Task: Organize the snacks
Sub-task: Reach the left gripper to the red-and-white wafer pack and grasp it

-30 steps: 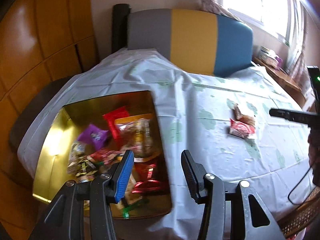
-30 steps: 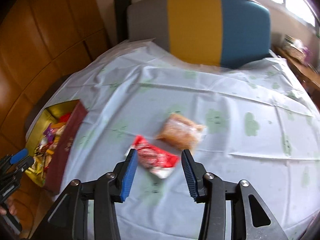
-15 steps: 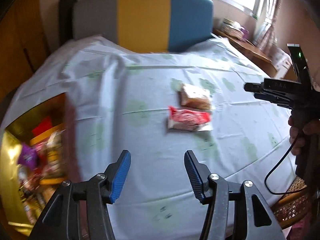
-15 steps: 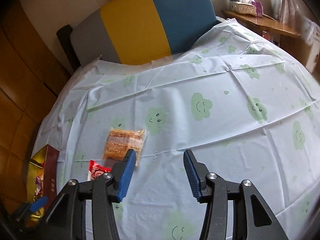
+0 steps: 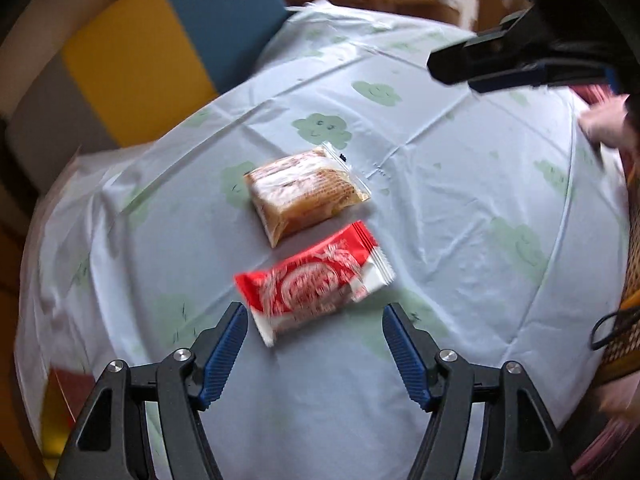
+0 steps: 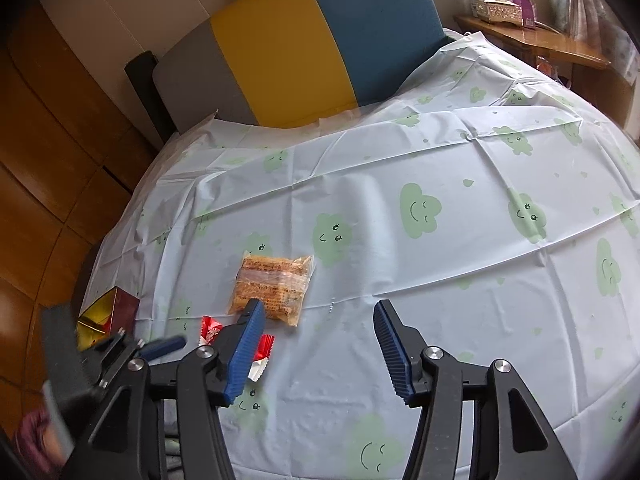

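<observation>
The left tongs (image 5: 314, 338) hang released just short of a red-and-white foil snack packet (image 5: 314, 282) lying on the counter's pale blue cloud-print plastic cloth (image 5: 460, 208). Just beyond it, apart, lies a clear-wrapped golden-brown pastry bar (image 5: 304, 194). The right tongs (image 6: 318, 344) are also released, empty, above the cloth. A red-and-gold snack box (image 6: 108, 314) sits at the counter's left edge.

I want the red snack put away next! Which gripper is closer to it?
Left. The left gripper hangs open right in front of the red snack packet. The right gripper, also open, sits off to the packet's right, nearer the clear-wrapped cake.
</observation>
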Available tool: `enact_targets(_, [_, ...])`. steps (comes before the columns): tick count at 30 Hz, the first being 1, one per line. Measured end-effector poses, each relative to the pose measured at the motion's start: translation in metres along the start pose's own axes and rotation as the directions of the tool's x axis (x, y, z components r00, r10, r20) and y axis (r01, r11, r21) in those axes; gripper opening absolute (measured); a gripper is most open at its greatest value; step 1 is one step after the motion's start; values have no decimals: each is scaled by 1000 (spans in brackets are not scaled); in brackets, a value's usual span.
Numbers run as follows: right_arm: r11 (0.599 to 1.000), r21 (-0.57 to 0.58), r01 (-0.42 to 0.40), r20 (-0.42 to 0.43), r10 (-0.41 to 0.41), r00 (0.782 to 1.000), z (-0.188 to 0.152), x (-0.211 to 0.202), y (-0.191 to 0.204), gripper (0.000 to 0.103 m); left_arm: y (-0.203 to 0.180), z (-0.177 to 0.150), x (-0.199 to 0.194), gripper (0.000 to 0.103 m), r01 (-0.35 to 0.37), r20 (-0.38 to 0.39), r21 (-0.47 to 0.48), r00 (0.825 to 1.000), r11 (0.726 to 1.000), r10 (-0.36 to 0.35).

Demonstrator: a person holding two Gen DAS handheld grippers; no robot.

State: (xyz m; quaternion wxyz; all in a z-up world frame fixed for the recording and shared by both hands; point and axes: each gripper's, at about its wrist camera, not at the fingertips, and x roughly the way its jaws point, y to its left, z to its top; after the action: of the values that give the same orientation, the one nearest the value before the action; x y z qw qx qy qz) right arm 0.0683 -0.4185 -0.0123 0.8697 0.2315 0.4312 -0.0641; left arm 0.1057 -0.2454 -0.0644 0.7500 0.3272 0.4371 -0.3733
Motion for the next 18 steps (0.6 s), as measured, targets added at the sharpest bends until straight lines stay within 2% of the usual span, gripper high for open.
enact_targets(2, [1000,0,3,-7,-3,1000,0,1,0,58,1,5,8,71,5,-16,47,1000,999,-4])
enact_targets(4, [1000,7,-9,-8,9,1000,0,0,0,58,4,9,19,71,39,-49,89,998,995,-35])
enact_targets(8, [1000,14,-20,-3,20,1000,2,-1,-1,59,3,14,30,71,69,-54,157,997,985,-61])
enact_targets(10, [1000,15,-22,-4,22,1000,2,-1,0,60,6,17,32,69,102,-52,133,994,986,-95])
enact_targets(11, [1000,14,-21,-4,21,1000,2,-1,0,60,8,18,32,59,119,-50,111,992,987,-114])
enact_targets(14, [1000,4,-21,-3,21,1000,1,-1,2,60,6,16,31,50,117,-29,78,993,990,-115])
enact_targets(18, [1000,-11,-16,-7,16,1000,1,1,4,60,7,10,23,47,112,5,-23,994,993,-112])
